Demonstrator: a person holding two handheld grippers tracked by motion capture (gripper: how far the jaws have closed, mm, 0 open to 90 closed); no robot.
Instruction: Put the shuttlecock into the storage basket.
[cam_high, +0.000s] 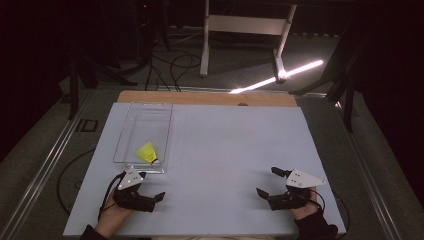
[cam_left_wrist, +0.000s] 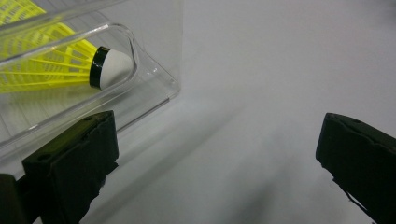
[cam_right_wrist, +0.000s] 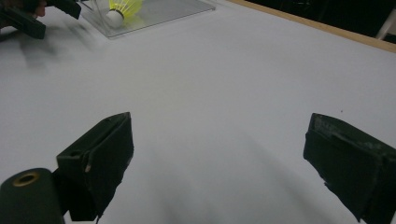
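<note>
High view is showing, at lower left, the left gripper (cam_high: 150, 198) sitting with jaws spread and empty just below the clear tray (cam_high: 131, 111), likely placed for a reach inside. Slightly above it, the yellow shuttlecock (cam_high: 148, 152) is lying on its side in the tray's near end, its white cork pointing toward the near corner. At lower right, the right gripper (cam_high: 267, 183) is resting well apart on the white table (cam_high: 225, 150), jaws likewise spread, seemingly waiting.
</note>
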